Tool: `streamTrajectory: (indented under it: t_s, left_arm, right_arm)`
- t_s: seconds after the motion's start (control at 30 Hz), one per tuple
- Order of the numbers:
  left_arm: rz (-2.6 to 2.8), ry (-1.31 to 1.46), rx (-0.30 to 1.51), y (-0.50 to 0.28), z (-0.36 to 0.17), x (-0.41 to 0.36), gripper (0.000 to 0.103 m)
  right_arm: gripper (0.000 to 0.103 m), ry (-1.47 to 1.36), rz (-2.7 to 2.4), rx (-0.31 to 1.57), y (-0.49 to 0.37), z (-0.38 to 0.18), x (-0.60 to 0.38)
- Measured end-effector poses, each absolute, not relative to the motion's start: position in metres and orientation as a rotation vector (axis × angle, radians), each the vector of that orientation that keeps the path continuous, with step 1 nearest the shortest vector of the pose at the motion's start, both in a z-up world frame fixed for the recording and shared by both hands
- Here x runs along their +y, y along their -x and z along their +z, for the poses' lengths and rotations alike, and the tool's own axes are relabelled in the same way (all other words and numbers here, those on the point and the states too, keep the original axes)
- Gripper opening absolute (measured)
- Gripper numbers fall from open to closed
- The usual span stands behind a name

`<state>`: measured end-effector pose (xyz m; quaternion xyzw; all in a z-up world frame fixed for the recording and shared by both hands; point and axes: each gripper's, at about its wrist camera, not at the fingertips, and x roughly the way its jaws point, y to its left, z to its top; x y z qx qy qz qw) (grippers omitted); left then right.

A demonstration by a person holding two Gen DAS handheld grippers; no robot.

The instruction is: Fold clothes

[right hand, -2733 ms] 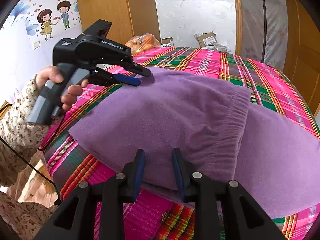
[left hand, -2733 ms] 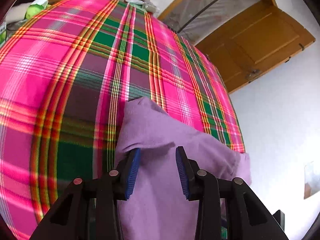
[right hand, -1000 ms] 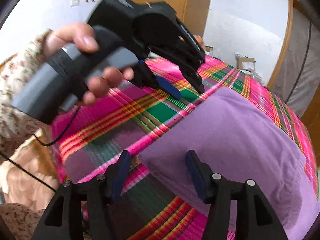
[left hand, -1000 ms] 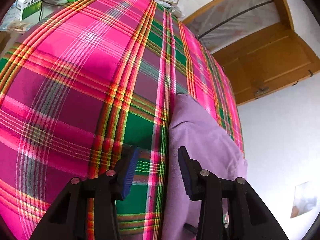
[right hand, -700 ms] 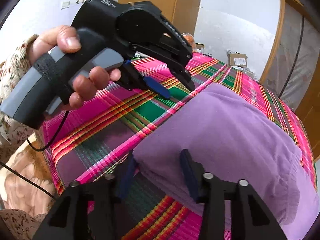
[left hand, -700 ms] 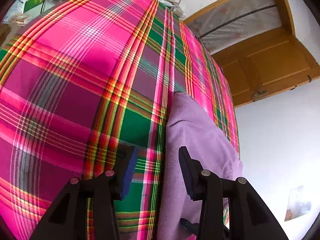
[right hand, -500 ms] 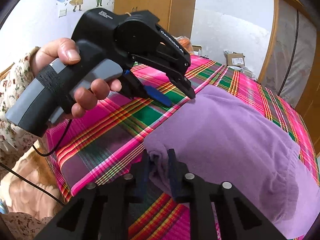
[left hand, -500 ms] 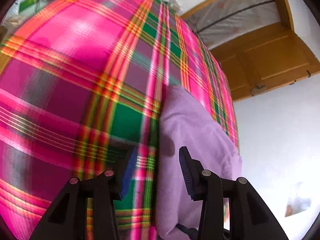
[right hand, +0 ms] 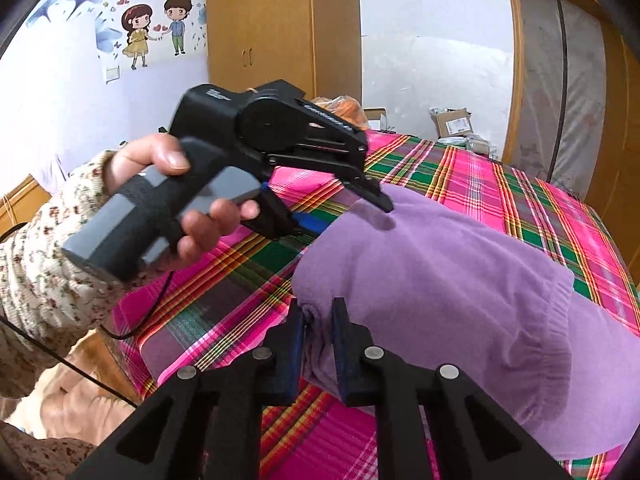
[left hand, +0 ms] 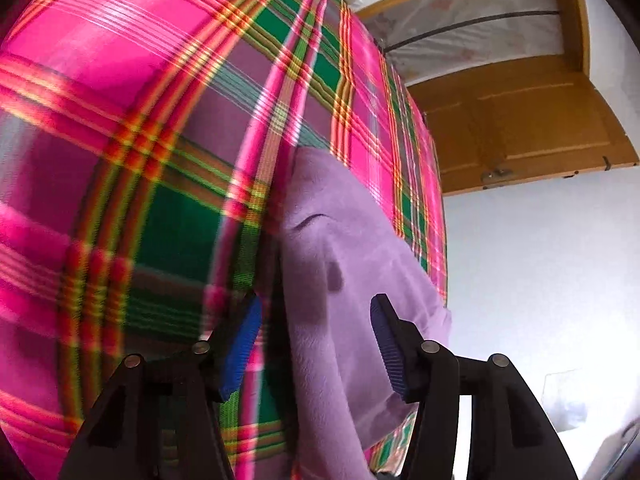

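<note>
Two grippers: right gripper (right hand: 318,326) pinches purple garment (right hand: 440,272); left gripper (left hand: 316,340) gapes; branding unreadable.

You are working in bright, even daylight, with the plaid bedcover (left hand: 120,184) smearing into motion blur on the left of the left wrist view, the right wrist view staying sharp, soft shadows falling on the purple garment (right hand: 440,272), and fisheye bending darkening every corner.
</note>
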<state>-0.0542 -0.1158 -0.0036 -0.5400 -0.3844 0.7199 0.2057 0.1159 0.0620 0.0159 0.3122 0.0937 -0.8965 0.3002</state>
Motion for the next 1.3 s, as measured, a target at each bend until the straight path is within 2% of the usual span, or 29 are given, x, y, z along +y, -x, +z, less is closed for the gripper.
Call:
streamTrajectory:
  t_s: [0.2, 0.37, 0.4, 0.47, 0.53, 1.17, 1.3]
  left_arm:
    - [1.957, 1.511, -1.025, 0.065, -0.004, -0.092, 0.058]
    - [1.922, 1.490, -1.055, 0.069, -0.008, -0.088, 0.055]
    - [1.922, 1.492, -1.055, 0.071, -0.011, -0.088, 0.052]
    - [1.937, 1.501, -1.052, 0.072, -0.016, -0.089, 0.028]
    - [1.946, 1.509, -1.058, 0.071, -0.021, -0.095, 0.013]
    - [2.046, 1.375, -1.091, 0.061, -0.009, -0.150, 0.009]
    - [2.150, 1.338, -1.104, 0.057, -0.001, -0.176, 0.001]
  right_arm:
    - [0.013, -0.819, -2.382, 0.216, -0.125, 0.019, 0.070]
    - [0.013, -0.822, -2.384, 0.208, -0.123, 0.019, 0.070]
    - [0.013, -0.824, -2.383, 0.209, -0.122, 0.018, 0.070]
    - [0.013, -0.826, -2.381, 0.213, -0.121, 0.017, 0.068]
    - [0.013, -0.829, -2.376, 0.217, -0.120, 0.016, 0.066]
    - [0.012, -0.879, -2.267, 0.305, -0.111, 0.003, 0.019]
    - [0.009, -0.890, -2.244, 0.289, -0.106, 0.001, 0.013]
